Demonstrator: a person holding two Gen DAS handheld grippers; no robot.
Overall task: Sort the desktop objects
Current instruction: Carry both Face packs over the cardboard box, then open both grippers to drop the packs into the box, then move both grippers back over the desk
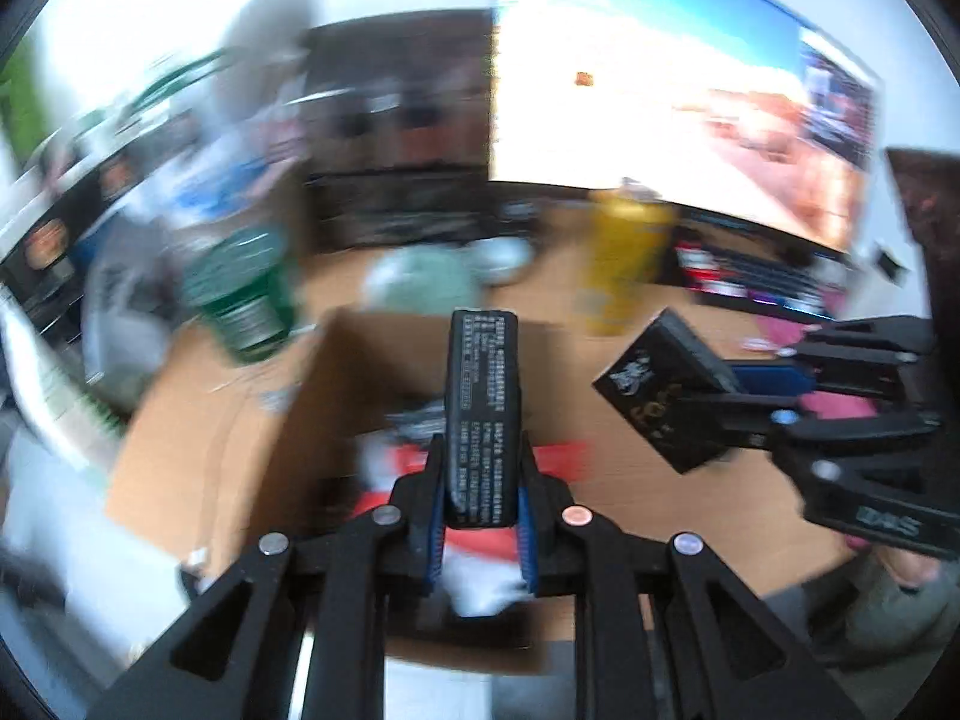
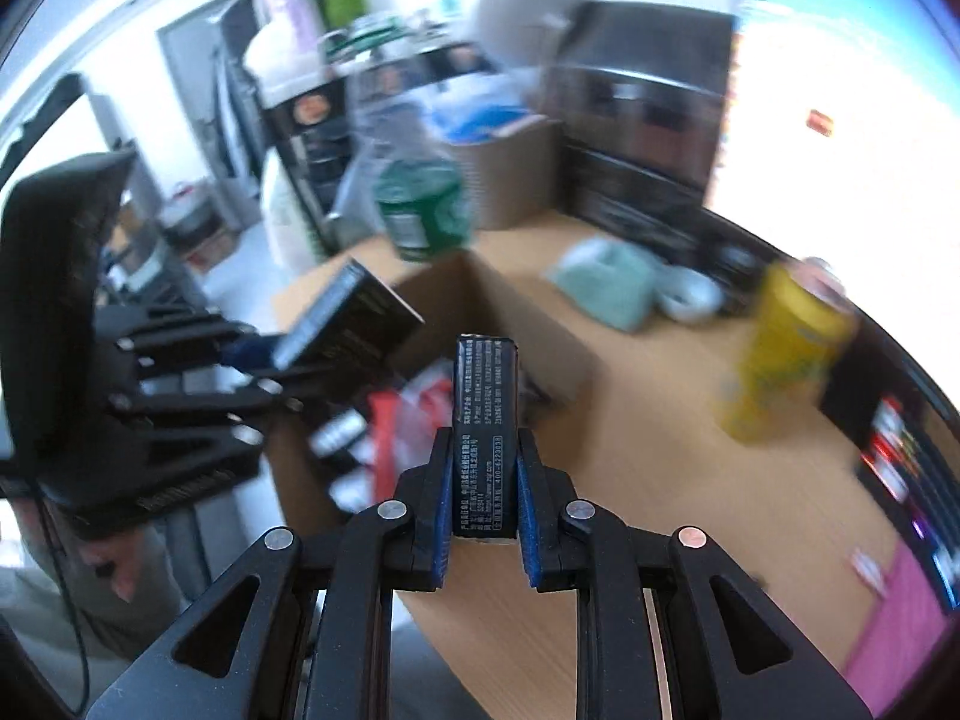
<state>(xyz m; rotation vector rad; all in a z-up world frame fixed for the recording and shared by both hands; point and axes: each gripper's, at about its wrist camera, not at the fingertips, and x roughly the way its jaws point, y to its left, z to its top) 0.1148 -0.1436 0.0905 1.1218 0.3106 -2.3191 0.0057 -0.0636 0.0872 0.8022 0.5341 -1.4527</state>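
My left gripper (image 1: 481, 516) is shut on a flat black box (image 1: 483, 414) with white print, held edge-on above an open cardboard box (image 1: 336, 396). My right gripper (image 2: 485, 516) is shut on a similar flat black box (image 2: 485, 432) with white print, also over the cardboard box (image 2: 516, 324). Each gripper shows in the other's view: the right one (image 1: 774, 396) holds its black box (image 1: 660, 396) at the right, the left one (image 2: 264, 360) holds its box (image 2: 348, 324) at the left. The cardboard box holds red and white packets (image 2: 390, 426).
On the wooden desk (image 2: 630, 480) stand a green can (image 2: 420, 210), a yellow can (image 2: 786, 354), a pale green cloth (image 2: 606, 288) and a white bowl (image 2: 687, 294). A lit monitor (image 1: 660, 90) and a keyboard (image 1: 756, 288) are behind. A pink mat (image 2: 900, 618) lies at the right.
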